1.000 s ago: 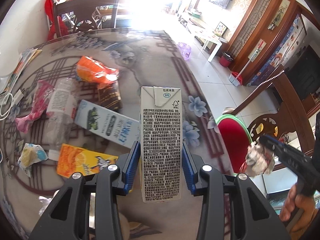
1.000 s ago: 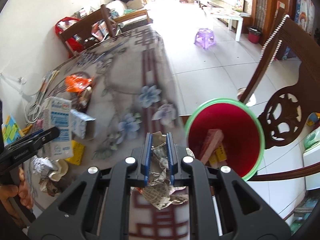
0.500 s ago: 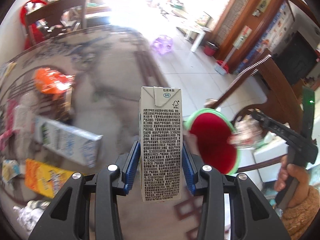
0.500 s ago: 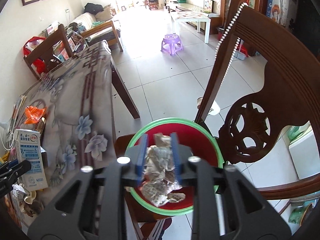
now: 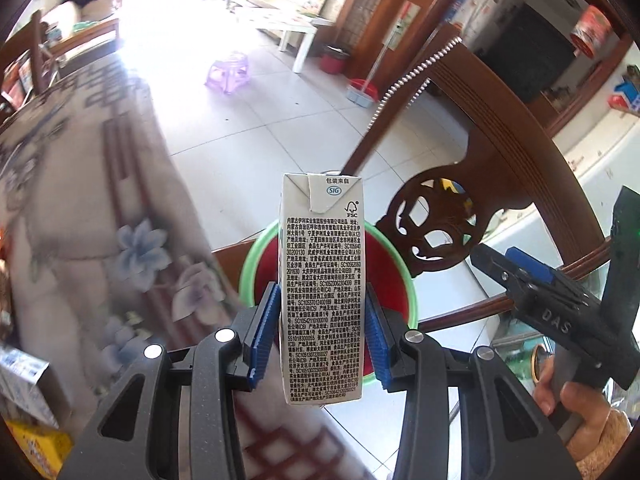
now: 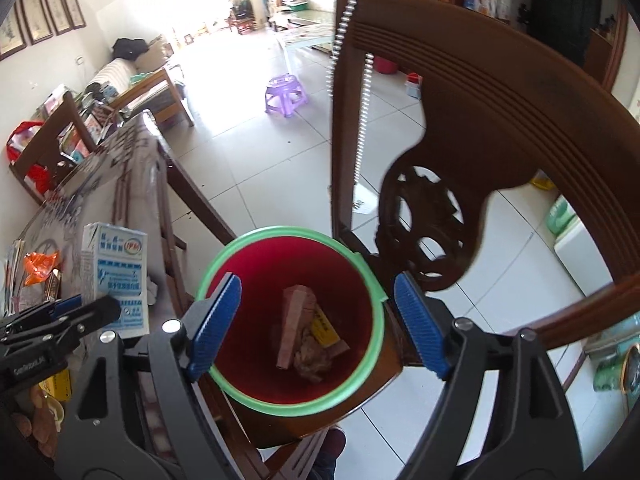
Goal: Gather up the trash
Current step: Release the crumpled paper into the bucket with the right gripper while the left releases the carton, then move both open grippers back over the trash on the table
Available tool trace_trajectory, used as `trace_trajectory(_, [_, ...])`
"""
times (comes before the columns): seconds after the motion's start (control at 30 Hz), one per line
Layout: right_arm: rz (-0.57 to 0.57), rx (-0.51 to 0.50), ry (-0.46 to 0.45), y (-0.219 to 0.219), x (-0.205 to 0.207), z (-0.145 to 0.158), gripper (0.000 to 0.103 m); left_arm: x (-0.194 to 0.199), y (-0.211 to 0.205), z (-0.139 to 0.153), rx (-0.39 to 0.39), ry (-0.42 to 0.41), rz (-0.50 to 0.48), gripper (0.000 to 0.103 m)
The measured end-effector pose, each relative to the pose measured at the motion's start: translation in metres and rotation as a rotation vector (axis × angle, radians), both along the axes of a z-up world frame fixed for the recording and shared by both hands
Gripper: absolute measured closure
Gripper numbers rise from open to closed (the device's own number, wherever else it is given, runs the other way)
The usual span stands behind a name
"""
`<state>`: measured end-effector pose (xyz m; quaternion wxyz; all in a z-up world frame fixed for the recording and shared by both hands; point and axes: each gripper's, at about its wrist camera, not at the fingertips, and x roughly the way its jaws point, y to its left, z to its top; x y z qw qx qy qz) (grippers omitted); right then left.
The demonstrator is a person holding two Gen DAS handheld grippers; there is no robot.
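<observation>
We see a carved wooden chair [image 6: 500, 128] standing just beside the table [image 6: 132, 184], and its dark back rises right behind the bin [image 6: 256, 396], hemming it in on the far side. The bin, red inside with a green rim, sits on the chair seat against the table edge. In it lie a long brown box [image 6: 292, 320], a yellow packet [image 6: 326, 326] and a crumpled paper wad [image 6: 310, 360] resting at the bottom. Our right gripper [image 6: 318, 326] hangs over the bin's mouth; its jaws have just been opening and now stand wide apart with nothing between them. Our left gripper [image 5: 322, 338] pinches a milk carton [image 5: 322, 292] upright by its lower half, blue pads pressed on both sides; from the left wrist view the carton covers much of the bin [image 5: 250, 268] behind it. On the table we can make out an orange wrapper [image 6: 38, 266] and more loose litter, blurred, along the near edge. Farther off on the tiled floor stands a purple stool [image 6: 285, 94], well apart from the chair, with a white low table [image 5: 292, 30] beyond it.
</observation>
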<state>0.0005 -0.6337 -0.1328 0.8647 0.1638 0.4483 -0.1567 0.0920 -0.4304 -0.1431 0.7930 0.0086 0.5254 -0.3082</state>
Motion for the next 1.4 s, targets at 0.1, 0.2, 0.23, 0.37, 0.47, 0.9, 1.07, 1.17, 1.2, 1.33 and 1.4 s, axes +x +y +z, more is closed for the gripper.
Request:
trace_trajectory(0.1, [-0.03,-0.005,-0.001,-0.008,-0.01,0.001,0.026,-0.001,-0.019,-0.002,-0.003,0.001,-0.05,0.064])
trace_trajectory(0.2, [-0.045,-0.011,-0.007,-0.01,-0.017,0.004,0.026,-0.003,-0.026,0.001,0.0,-0.033,-0.055,0.036])
trace_trajectory(0.23, [-0.046,-0.012,-0.009,-0.008,-0.018,0.005,0.026,-0.004,-0.026,0.004,-0.01,-0.043,-0.05,0.032])
trace_trajectory(0.37, [-0.033,-0.013,-0.014,0.002,-0.022,0.009,0.026,-0.008,-0.012,0.018,-0.034,-0.066,-0.04,0.032])
trace_trajectory(0.47, [-0.008,-0.013,-0.017,0.017,-0.022,0.011,0.026,-0.014,0.01,0.03,-0.054,-0.083,0.003,0.032])
trace_trajectory(0.9, [0.177,-0.052,-0.032,0.11,-0.01,0.029,0.023,-0.046,0.152,0.035,-0.119,-0.032,0.31,0.032])
trace_trajectory(1.07, [0.228,-0.046,-0.036,0.148,-0.008,0.03,0.023,-0.051,0.196,0.047,-0.092,-0.101,0.343,0.032])
trace_trajectory(1.17, [0.254,-0.041,-0.031,0.174,-0.007,0.029,0.023,-0.055,0.223,0.048,-0.086,-0.107,0.361,0.032])
trace_trajectory(1.2, [0.261,-0.04,-0.029,0.183,-0.008,0.029,0.023,-0.057,0.233,0.048,-0.086,-0.108,0.368,0.032])
trace_trajectory(1.33, [0.295,-0.04,-0.018,0.22,-0.009,0.027,0.022,-0.064,0.272,0.043,-0.077,-0.105,0.39,0.032])
trace_trajectory(1.4, [0.313,-0.042,-0.011,0.24,-0.011,0.026,0.021,-0.067,0.295,0.04,-0.073,-0.099,0.406,0.032])
